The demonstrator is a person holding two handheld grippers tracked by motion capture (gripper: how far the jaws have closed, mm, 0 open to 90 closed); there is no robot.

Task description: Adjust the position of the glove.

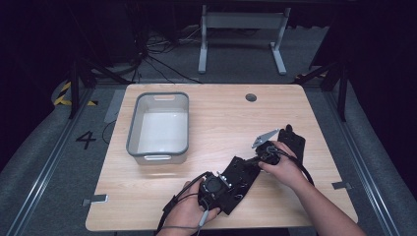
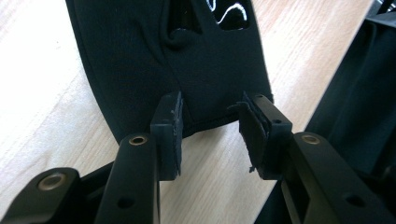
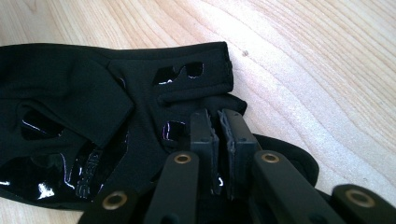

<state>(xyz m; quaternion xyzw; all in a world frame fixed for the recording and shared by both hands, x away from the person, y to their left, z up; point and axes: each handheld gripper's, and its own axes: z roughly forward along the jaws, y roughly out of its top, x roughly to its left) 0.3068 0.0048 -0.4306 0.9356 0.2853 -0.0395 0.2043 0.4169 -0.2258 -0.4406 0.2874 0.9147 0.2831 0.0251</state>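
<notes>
Right gripper [image 3: 218,140] pinches glove [image 3: 116,93] edge; left gripper [image 2: 210,126] open astride glove hem, close squarely before lifting toward bin [image 1: 158,150].

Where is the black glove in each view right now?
High view: black glove at lower centre, between the two grippers.
Left gripper view: top centre, its hem between the open jaws.
Right gripper view: left and centre, a fold pinched by the shut jaws.
Shared landmark: the light wooden table.
</notes>
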